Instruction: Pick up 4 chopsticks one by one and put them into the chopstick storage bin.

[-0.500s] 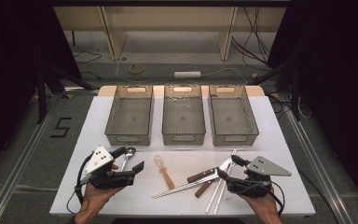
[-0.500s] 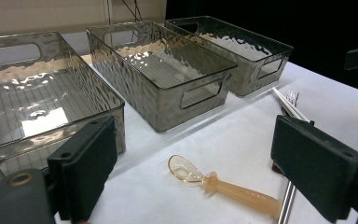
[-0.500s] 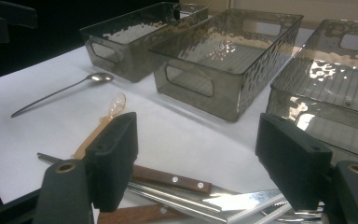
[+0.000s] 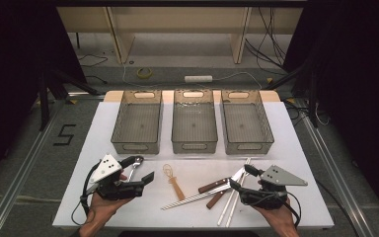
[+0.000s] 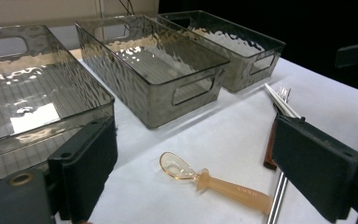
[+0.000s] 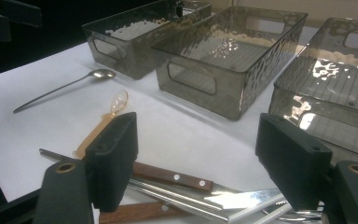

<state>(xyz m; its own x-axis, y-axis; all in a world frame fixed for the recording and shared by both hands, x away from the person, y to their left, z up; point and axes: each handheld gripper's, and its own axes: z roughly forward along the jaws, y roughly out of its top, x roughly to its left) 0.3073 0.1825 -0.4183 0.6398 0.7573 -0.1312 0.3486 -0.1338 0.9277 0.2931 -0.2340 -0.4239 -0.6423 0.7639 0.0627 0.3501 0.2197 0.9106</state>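
Note:
Cutlery lies loose on the white table top (image 4: 296,143). An amber plastic spoon (image 4: 172,180) rests between my two grippers. My left gripper (image 4: 140,169) is open beside a metal spoon (image 4: 135,166). In the left gripper view the jaws (image 5: 200,172) stand wide apart, with the amber spoon (image 5: 214,184) on the table beyond them. My right gripper (image 4: 241,177) is open over the tips of two wooden-handled knives (image 4: 214,186), silver chopsticks (image 4: 197,196) and white chopsticks (image 4: 231,203). The right gripper view shows its jaws (image 6: 203,163) above a knife (image 6: 172,177), with nothing gripped.
Three smoky clear bins stand in a row behind the cutlery: left (image 4: 135,146), middle (image 4: 194,146), right (image 4: 249,146). Nothing is visible inside them. Bare table lies between the bins and the cutlery. A dark floor with cables (image 4: 197,79) lies beyond the table's far edge.

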